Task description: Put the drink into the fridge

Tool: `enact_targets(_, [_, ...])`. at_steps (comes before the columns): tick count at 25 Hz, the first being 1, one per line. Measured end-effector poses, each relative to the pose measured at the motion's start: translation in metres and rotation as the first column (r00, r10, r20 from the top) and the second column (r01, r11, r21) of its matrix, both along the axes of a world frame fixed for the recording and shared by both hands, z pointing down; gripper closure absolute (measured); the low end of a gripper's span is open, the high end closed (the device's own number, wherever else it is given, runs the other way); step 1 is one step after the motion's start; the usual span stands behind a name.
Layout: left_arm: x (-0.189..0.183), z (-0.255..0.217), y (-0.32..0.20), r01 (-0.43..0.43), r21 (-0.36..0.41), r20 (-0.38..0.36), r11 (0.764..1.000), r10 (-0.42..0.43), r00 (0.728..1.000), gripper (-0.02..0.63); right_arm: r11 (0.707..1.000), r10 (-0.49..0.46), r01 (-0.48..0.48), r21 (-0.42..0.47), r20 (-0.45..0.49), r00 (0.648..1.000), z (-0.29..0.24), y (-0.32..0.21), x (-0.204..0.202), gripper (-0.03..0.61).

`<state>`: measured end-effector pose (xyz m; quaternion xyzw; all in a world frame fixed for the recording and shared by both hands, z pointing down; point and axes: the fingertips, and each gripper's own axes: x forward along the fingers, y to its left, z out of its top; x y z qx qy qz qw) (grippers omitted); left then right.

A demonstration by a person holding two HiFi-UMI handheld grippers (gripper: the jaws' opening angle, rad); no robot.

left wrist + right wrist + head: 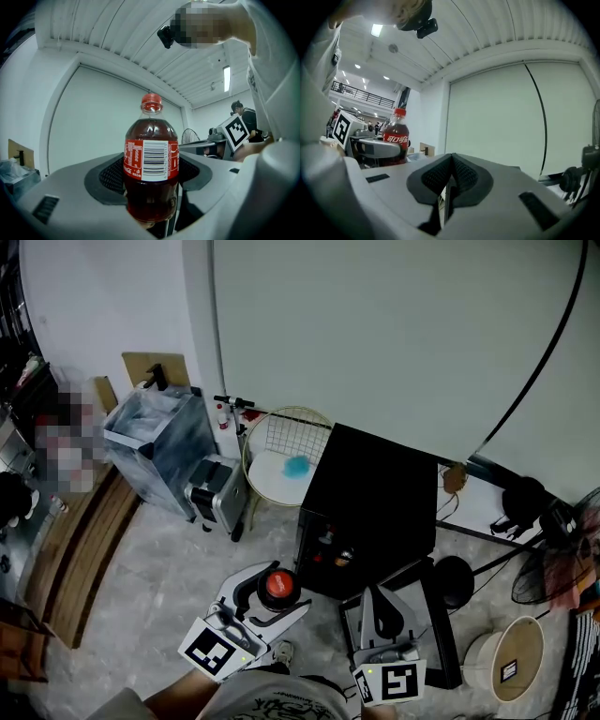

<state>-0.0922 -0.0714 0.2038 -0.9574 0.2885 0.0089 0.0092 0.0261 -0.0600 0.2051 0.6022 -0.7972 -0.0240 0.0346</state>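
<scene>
The left hand-held gripper [276,597] grasps the drink bottle [151,159] upright, just short of the black fridge [375,486]. The bottle is picked up but not yet inside. The right hand-held gripper [446,188] is clenched, empty.

The red-capped plastic bottle of dark cola [397,128] bears white characters 可口可乐 on its red label [396,139]; the label's barcode [154,160] digits are too small to read.

The head view looks steeply down at the floor [159,568]; both tool views tilt up toward the ceiling [117,28], sharing the bottle [151,164].
</scene>
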Motion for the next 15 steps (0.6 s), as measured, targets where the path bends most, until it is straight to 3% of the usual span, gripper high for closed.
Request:
enact_targets(9, [0.028, 0.005, -0.009, -0.052, -0.002, 0.011, 0.999, 0.052, 0.999, 0.295, 1.0, 0.022, -0.022, -0.017, 0.005, 1.0, 0.008, -0.007, 0.02, 0.572])
enact_targets(15, [0.056, 0.009, -0.013, -0.039, -0.005, 0.019, 0.999, 0.039, 0.999, 0.295, 0.999, 0.033, -0.033, -0.02, 0.0, 0.999, 0.008, -0.008, 0.053, 0.572])
